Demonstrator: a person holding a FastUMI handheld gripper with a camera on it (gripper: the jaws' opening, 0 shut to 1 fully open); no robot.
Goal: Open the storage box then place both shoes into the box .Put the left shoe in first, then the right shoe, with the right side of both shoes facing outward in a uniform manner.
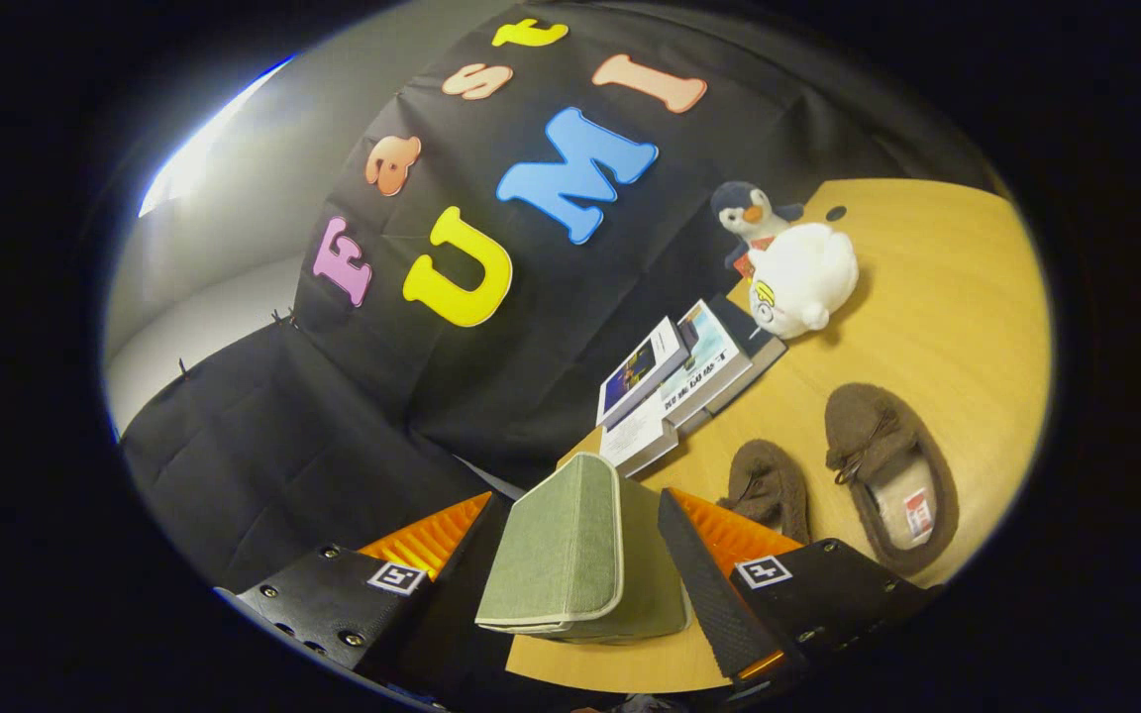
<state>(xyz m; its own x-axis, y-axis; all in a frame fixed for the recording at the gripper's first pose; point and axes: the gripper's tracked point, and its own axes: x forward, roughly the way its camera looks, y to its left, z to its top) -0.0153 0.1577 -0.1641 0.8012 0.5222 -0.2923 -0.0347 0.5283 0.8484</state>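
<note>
A green fabric storage box with cream piping stands on the wooden table, between my fingers. Its lid is tilted up off the box body on the near side. My gripper is open, its fingers wide apart on either side of the lid; the left finger lies against the lid's edge, and a gap shows at the right finger. Two brown fuzzy slippers lie beyond the right finger: a smaller-looking one close to it and another further right, its opening facing me.
A stack of books lies beyond the box against the black cloth wall. Further back on the table sit a white plush toy and a small penguin plush. The whole view is tilted.
</note>
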